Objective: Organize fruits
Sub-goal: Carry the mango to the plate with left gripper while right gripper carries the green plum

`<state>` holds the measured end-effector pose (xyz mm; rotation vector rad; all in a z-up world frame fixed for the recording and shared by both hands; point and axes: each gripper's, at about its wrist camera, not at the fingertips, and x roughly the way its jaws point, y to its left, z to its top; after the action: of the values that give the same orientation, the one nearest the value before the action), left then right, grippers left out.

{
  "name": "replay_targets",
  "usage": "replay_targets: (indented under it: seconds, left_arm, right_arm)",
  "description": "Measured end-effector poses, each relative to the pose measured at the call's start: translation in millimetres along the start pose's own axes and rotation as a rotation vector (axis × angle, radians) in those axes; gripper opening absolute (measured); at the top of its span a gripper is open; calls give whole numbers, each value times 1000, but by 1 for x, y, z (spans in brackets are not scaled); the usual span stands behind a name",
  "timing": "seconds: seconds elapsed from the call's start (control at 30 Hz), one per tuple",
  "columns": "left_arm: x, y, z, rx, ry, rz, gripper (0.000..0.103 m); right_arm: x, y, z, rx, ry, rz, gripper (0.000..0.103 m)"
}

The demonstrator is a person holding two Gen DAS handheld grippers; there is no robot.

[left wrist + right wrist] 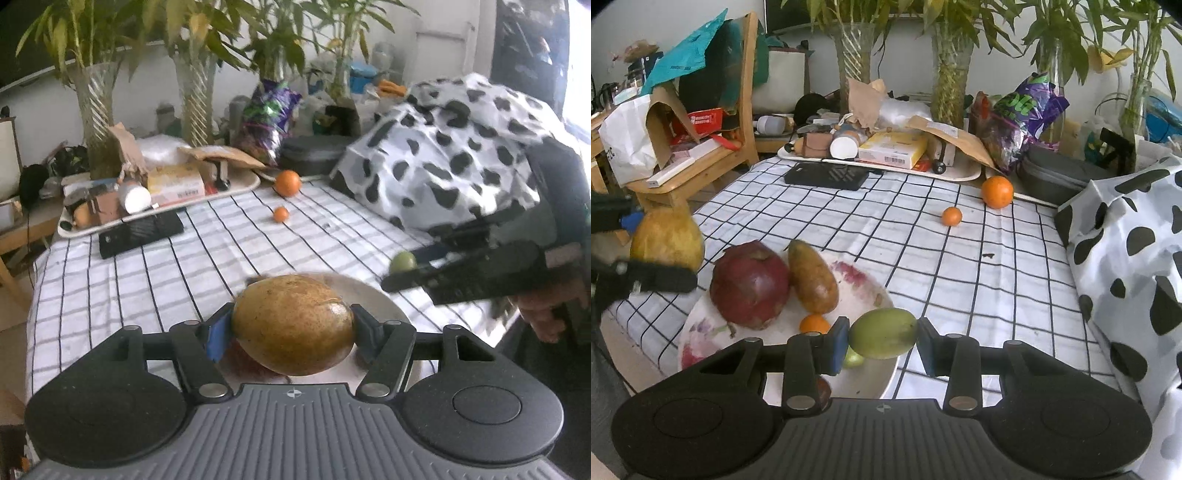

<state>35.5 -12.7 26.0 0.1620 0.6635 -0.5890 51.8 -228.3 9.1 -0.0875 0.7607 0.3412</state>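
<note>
My left gripper [291, 325] is shut on a large yellow-brown mango [291, 325], held above the near side of a white flowered plate [373, 295]; it also shows in the right wrist view [666, 238]. My right gripper [881, 341] is shut on a small green mango [882, 332] above the plate's right rim [879, 295]. On the plate lie a red pomegranate [750, 284], a brown pear [812, 280], a small orange fruit [813, 324] and a small green fruit [854, 358]. A large orange [997, 192] and a small tangerine [951, 216] rest on the checked cloth farther back.
A cluttered white tray [967, 173] and a black flat device [827, 176] sit at the back of the table. Glass vases with plants [951, 74] stand behind. A cow-spotted cloth [1126, 258] covers something on the right. A wooden chair [701, 162] stands at the left.
</note>
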Motion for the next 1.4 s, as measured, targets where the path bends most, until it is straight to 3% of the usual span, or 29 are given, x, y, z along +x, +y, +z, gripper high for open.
replay_targets:
  seconds: [0.5, 0.77, 0.87, 0.9, 0.93, 1.1, 1.4]
  left_arm:
    - [43, -37, -20, 133, 197, -69, 64]
    - [75, -39, -25, 146, 308, -38, 64]
    - [77, -45, -28, 195, 305, -40, 67]
    - [77, -47, -30, 210, 314, -27, 77]
    - [76, -48, -31, 218, 306, 0, 80]
    - [64, -44, -29, 195, 286, -9, 80]
    - [32, -34, -23, 121, 170, -47, 80]
  right_arm:
    - [0, 0, -9, -4, 34, -17, 41]
    - [3, 0, -11, -20, 48, -23, 41]
    - [2, -1, -10, -16, 47, -24, 41]
    - [2, -1, -10, -15, 46, -23, 41]
    - [2, -1, -11, -16, 47, -23, 41]
    - [4, -2, -12, -12, 59, -21, 41]
    - [6, 6, -9, 11, 55, 22, 41]
